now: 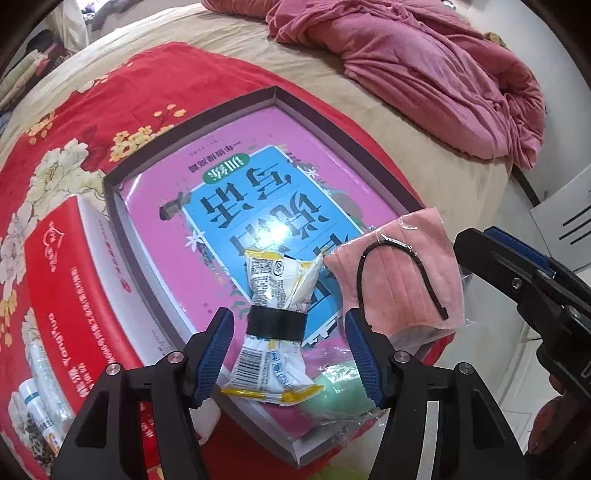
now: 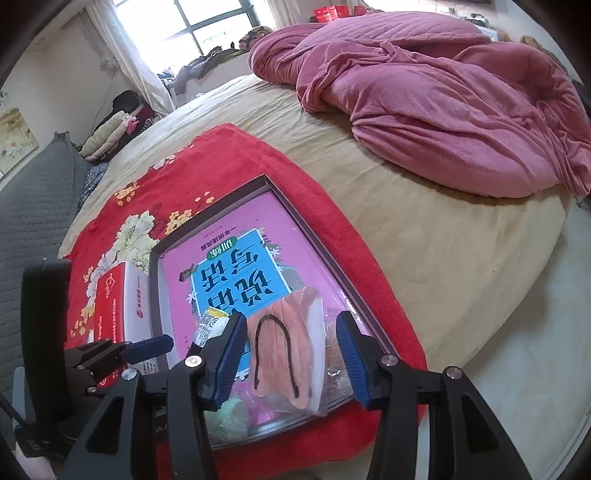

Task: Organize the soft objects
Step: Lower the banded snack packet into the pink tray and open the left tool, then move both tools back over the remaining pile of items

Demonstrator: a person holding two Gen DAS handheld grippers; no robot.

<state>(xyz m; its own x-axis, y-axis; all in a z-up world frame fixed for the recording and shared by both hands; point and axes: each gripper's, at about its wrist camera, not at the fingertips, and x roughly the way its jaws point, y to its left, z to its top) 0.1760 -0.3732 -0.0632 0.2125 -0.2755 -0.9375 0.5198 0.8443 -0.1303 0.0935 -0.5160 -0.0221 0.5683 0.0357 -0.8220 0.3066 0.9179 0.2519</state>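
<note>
Blue ribbed pads stand apart on both your tongs. Left gripper (image 1: 288,354) straddles the banded snack packet (image 1: 275,325), neither pad touching, so it lies free in the shallow box (image 1: 192,136). Right gripper (image 2: 291,358) straddles the bagged pink mask (image 2: 286,350), also unpressed; it looks let go there. Both soft things rest on the pink book (image 1: 229,155) lining the box, probably as the sorting spot. Only the left view shows the packet's black band; only the right shows the window (image 2: 207,18) and grey cushion (image 2: 33,206).
</note>
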